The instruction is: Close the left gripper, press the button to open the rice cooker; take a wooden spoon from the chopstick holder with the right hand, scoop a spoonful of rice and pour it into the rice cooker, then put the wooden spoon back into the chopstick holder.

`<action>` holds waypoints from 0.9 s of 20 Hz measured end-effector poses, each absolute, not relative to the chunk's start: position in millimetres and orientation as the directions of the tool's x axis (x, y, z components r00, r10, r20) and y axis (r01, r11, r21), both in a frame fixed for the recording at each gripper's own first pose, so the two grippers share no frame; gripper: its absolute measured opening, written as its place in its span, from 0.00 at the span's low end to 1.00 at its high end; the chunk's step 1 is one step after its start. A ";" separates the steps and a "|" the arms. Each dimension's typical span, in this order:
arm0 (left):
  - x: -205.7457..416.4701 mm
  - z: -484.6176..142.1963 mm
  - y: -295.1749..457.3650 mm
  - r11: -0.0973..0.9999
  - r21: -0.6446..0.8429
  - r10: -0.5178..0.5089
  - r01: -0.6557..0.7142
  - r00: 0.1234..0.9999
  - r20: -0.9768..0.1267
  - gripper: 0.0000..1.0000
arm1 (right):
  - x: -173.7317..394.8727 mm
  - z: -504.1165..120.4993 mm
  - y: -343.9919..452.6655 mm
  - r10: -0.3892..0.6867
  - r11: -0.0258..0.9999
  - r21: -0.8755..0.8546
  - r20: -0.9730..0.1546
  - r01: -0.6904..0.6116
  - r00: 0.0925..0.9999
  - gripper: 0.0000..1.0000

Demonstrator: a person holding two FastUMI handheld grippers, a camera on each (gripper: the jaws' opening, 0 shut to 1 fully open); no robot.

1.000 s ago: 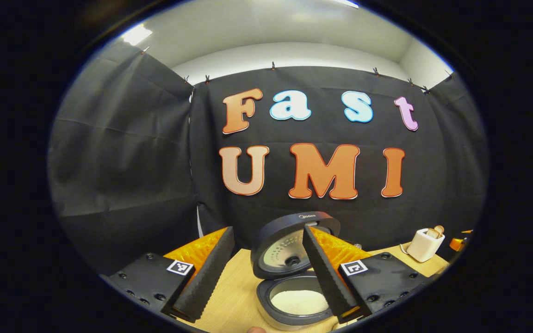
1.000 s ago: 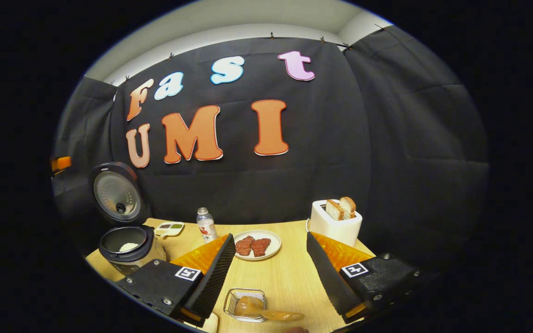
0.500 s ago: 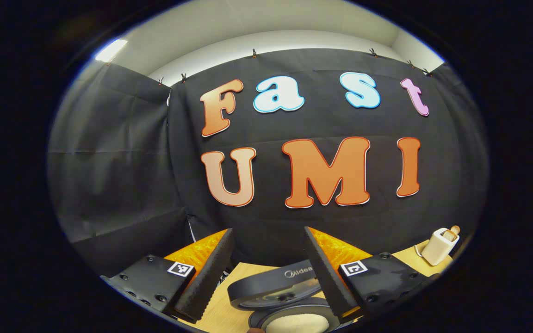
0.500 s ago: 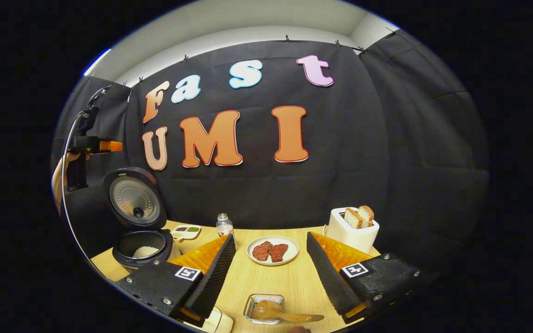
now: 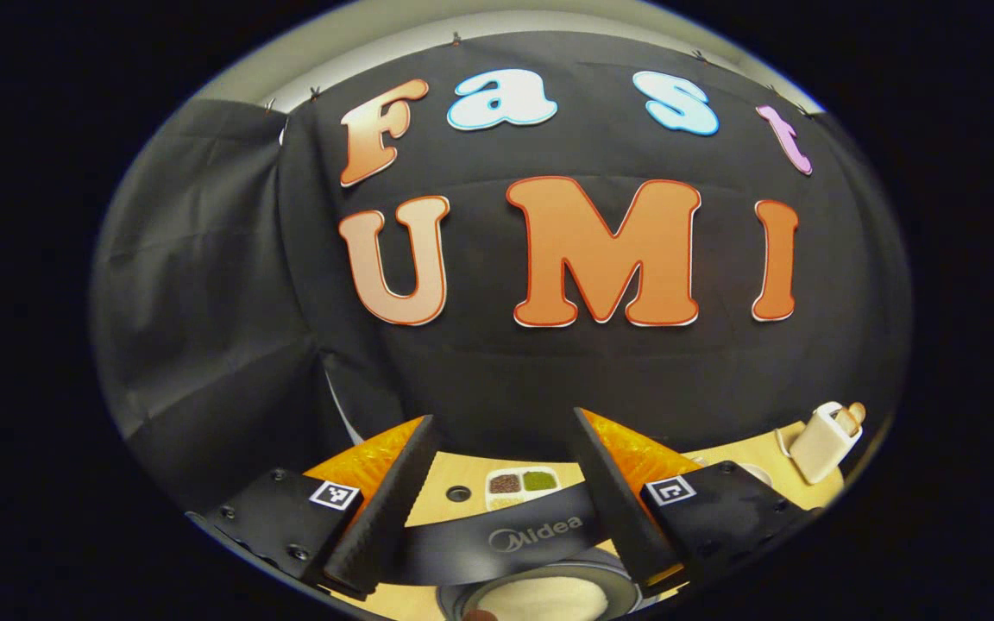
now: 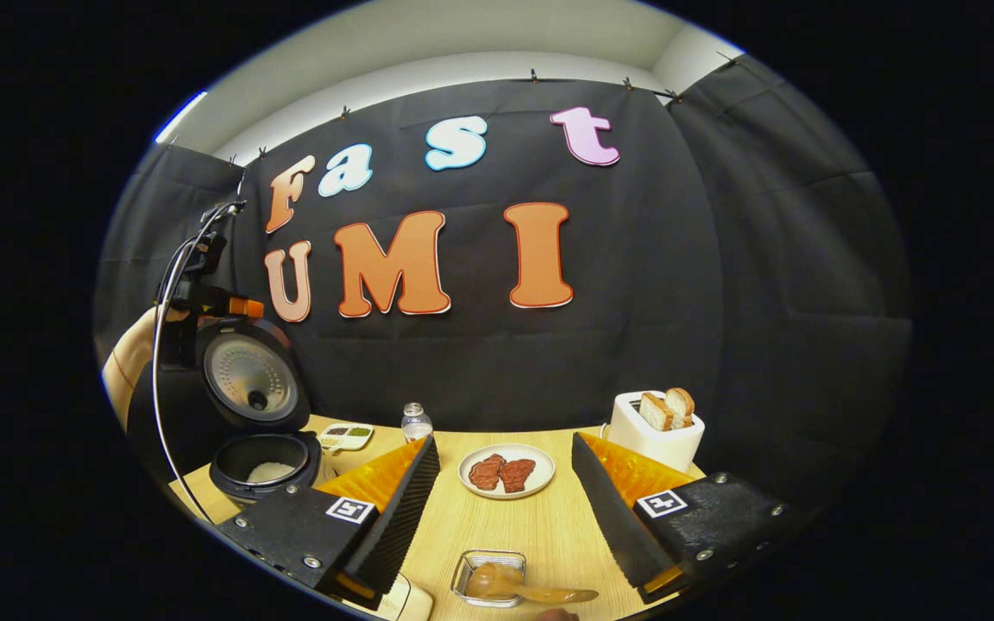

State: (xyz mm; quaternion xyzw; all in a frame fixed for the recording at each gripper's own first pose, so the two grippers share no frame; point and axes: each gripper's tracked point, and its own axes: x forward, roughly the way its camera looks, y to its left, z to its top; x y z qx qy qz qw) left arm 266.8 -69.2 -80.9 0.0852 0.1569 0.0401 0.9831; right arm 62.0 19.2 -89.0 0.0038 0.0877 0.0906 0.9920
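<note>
1. My left hand-held gripper (image 5: 501, 504) hangs wide open and empty above the rice cooker (image 5: 531, 552), whose rim is cut off at 6 o'clock.
2. My right hand-held gripper (image 6: 501, 509) is spread wide, empty.
3. The wooden spoon (image 6: 523, 590) lies in the chopstick holder (image 6: 487, 576) at 6 o'clock, with its handle end cut off.
</note>
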 end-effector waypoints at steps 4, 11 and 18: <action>232.0 -97.8 -81.4 0.994 0.105 0.048 -0.007 0.918 -0.393 1.00 | 57.4 -98.1 24.8 0.192 0.981 0.033 -0.192 -0.189 0.962 0.95; 168.8 -126.6 -106.5 0.989 0.113 -0.035 0.100 0.882 -0.470 1.00 | 36.8 -96.7 27.1 0.196 0.980 0.078 -0.198 -0.184 0.960 0.95; 107.2 -195.9 -127.3 0.984 0.070 -0.099 0.166 0.822 -0.561 1.00 | 10.7 -107.9 25.2 0.222 0.972 0.126 -0.229 -0.198 0.948 0.95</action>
